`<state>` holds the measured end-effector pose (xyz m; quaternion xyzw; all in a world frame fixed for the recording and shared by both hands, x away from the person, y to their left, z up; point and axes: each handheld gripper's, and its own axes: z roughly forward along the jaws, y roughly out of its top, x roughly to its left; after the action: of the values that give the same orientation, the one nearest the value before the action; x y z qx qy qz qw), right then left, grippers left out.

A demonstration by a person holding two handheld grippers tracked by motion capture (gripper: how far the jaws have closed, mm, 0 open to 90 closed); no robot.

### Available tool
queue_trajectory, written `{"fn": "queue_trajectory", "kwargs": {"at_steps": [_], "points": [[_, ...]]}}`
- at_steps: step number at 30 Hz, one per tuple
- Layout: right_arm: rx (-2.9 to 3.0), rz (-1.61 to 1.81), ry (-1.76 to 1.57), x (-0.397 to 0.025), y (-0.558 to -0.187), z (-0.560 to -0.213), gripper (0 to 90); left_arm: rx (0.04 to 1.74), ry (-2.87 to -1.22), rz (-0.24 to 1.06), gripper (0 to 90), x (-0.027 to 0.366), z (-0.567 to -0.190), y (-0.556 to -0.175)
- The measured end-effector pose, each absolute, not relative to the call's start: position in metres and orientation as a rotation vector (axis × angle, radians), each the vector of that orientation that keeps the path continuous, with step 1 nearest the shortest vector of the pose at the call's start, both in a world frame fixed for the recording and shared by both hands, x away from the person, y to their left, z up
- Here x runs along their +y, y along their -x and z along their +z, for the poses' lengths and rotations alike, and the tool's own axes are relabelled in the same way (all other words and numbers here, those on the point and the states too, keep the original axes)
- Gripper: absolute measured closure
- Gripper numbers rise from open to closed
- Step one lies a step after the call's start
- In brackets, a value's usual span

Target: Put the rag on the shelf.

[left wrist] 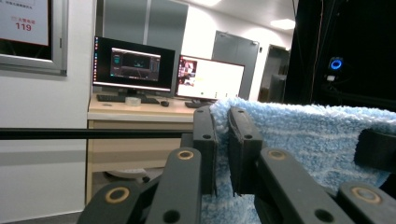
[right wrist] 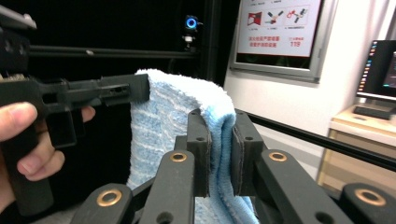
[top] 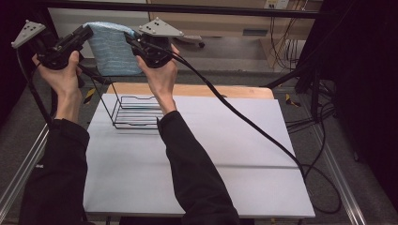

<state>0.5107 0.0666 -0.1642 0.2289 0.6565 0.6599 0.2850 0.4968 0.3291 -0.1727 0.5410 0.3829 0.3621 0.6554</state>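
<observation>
Black sleeves low at 6 o'clock in high view, forearms raised, hands up past far table edge. Left gripper at 10 o'clock, right gripper at 11 o'clock, both lifted well above table. Towel stretched between them, light blue, hanging down off its top edge, clear of table. Left gripper view: fingers narrow, clamped on towel top corner, fabric running off toward 3 o'clock. Right gripper view: fingers narrow, pinching folded towel edge; left gripper at 9 o'clock gripping other corner. Wire rack on table below towel, black, partly hidden behind right forearm. Cable trailing from right gripper toward 4 o'clock across table.
</observation>
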Motion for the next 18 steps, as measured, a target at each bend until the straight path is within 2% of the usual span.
{"fn": "queue_trajectory", "kwargs": {"at_steps": [18], "points": [[1.799, 1.734, -0.699, 0.057, -0.525, -0.192, 80.9, 0.866, -1.321, 0.81, 82.2, 0.324, -0.199, -0.51]]}}
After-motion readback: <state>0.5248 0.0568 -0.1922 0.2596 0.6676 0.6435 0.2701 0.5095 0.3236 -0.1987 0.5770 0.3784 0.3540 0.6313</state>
